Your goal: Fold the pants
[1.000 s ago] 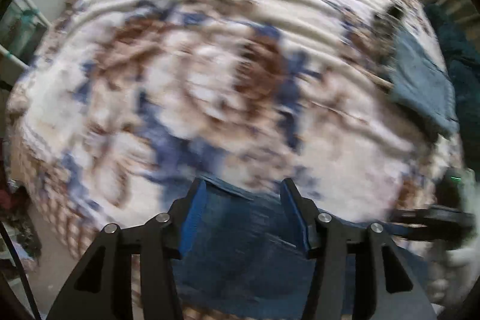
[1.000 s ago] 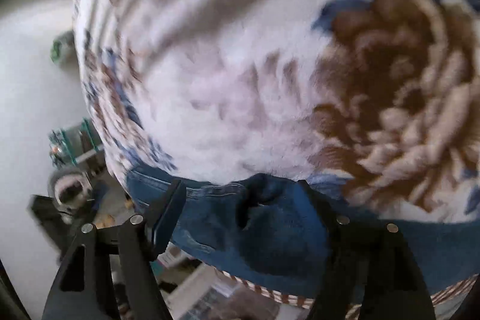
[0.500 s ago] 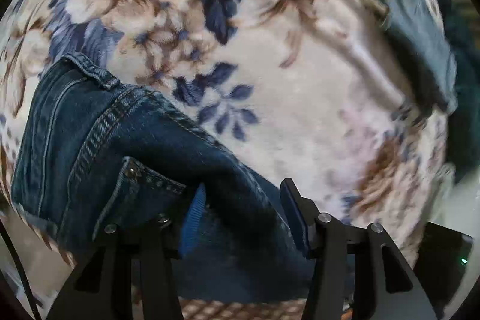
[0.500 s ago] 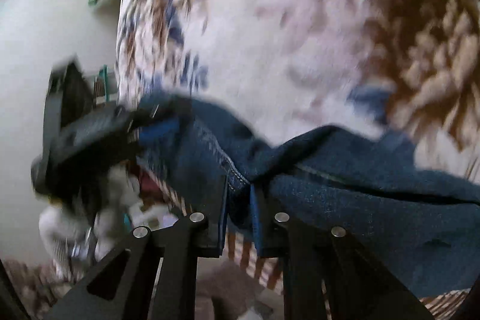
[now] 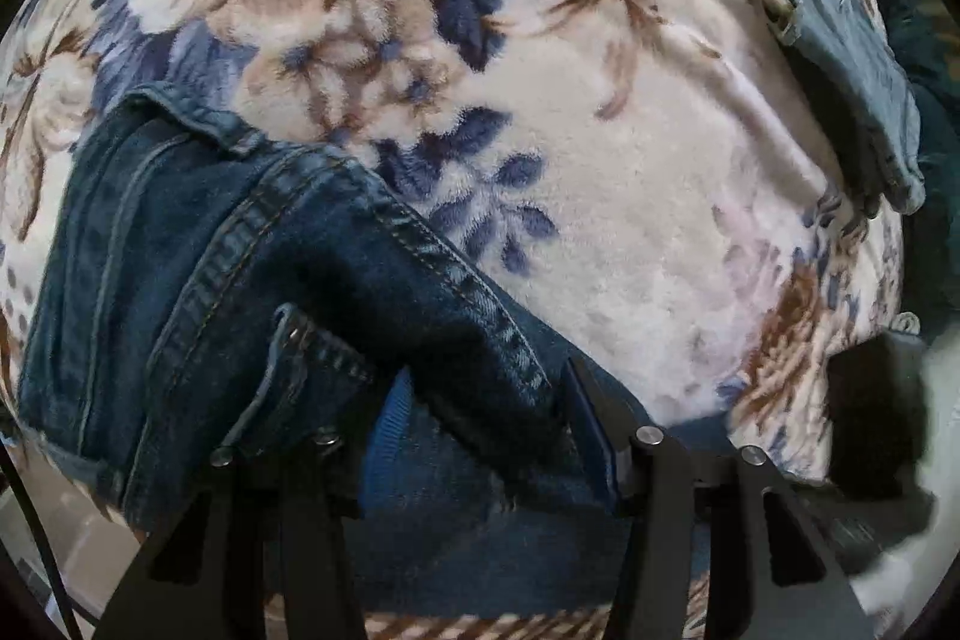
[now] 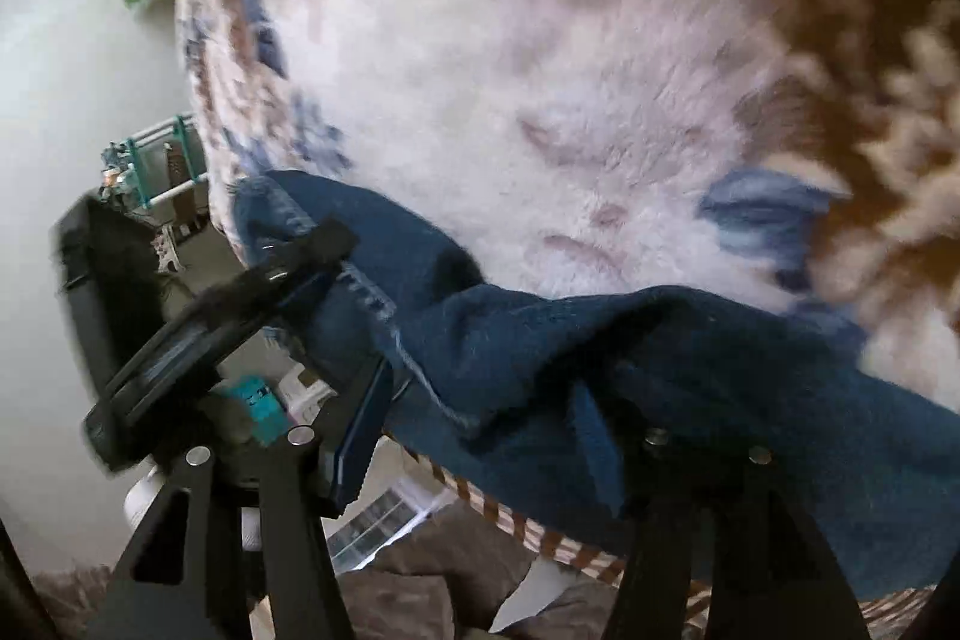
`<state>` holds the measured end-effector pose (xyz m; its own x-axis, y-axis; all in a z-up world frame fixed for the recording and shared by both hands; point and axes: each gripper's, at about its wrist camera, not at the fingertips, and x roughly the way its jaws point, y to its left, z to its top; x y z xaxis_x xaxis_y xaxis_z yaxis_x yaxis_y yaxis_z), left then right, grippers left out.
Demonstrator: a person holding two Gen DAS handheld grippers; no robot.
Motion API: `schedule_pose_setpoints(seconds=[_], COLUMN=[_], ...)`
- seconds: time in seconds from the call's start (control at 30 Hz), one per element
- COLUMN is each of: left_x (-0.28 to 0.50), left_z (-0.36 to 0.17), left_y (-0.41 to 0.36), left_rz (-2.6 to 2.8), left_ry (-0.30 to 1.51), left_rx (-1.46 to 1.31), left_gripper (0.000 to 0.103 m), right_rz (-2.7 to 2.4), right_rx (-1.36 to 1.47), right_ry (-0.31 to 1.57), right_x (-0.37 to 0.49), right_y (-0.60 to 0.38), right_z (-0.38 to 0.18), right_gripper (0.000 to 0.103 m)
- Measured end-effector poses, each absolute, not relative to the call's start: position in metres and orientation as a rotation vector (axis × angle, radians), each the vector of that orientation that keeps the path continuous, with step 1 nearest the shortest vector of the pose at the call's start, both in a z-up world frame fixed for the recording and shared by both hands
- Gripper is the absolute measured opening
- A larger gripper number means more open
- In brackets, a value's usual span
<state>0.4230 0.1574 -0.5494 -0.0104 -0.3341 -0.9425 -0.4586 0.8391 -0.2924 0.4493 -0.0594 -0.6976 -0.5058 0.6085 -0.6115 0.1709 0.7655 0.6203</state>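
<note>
right gripper (image 6: pixel 486 436): was clamped on jeans (image 5: pixel 252 292), now spread wide | left gripper (image 5: pixel 489 412): unchanged, open astride fold

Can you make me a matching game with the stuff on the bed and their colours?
Things:
1. jeans
2. blanket
3. faded denim piece
4. pads of the left claw

Colours or looks:
A. pale blue-grey with a frayed edge
B. bright blue
C. dark blue with stitched seams
D. cream with brown and blue flowers

Pairs: 1-C, 2-D, 3-A, 4-B
</note>
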Motion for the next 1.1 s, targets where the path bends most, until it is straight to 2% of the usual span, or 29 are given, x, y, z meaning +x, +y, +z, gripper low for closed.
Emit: schedule_pose_setpoints(seconds=[0.07, 0.2, 0.43, 0.5, 0.63, 0.7, 0.87, 0.97, 1.1], left_x=[0.415, 0.394, 0.379, 0.379, 0.38, 0.382, 0.385, 0.385, 0.388], left_z=[-0.53, -0.501, -0.528, -0.53, -0.535, -0.54, -0.549, -0.553, -0.558], left_y=[0.167, 0.183, 0.192, 0.19, 0.185, 0.182, 0.166, 0.16, 0.155], left_rz=[0.105, 0.115, 0.12, 0.115, 0.105, 0.106, 0.106, 0.102, 0.087], left_ry=[1.573, 1.515, 1.561, 1.563, 1.566, 1.577, 1.585, 1.588, 1.586], left_rx=[-0.639, -0.519, -0.426, -0.393, -0.366, -0.362, -0.351, -0.33, -0.333], left_gripper=[0.05, 0.05, 0.05, 0.05, 0.05, 0.05, 0.05, 0.05, 0.05], right_rz=[0.609, 0.72, 0.758, 0.77, 0.695, 0.658, 0.769, 0.812, 0.784], right_rx=[0.61, 0.739, 0.594, 0.573, 0.897, 0.931, 0.559, 0.504, 0.775], right_ry=[2.062, 1.899, 2.07, 2.024, 1.806, 1.821, 2.039, 2.068, 1.89], right_x=[0.453, 0.474, 0.461, 0.464, 0.49, 0.487, 0.471, 0.47, 0.508], right_y=[-0.058, -0.08, -0.055, -0.046, -0.079, -0.089, -0.055, -0.039, -0.063], right_z=[-0.704, -0.675, -0.708, -0.708, -0.694, -0.702, -0.714, -0.716, -0.692], right_gripper=[0.064, 0.064, 0.065, 0.068, 0.067, 0.067, 0.067, 0.067, 0.065])
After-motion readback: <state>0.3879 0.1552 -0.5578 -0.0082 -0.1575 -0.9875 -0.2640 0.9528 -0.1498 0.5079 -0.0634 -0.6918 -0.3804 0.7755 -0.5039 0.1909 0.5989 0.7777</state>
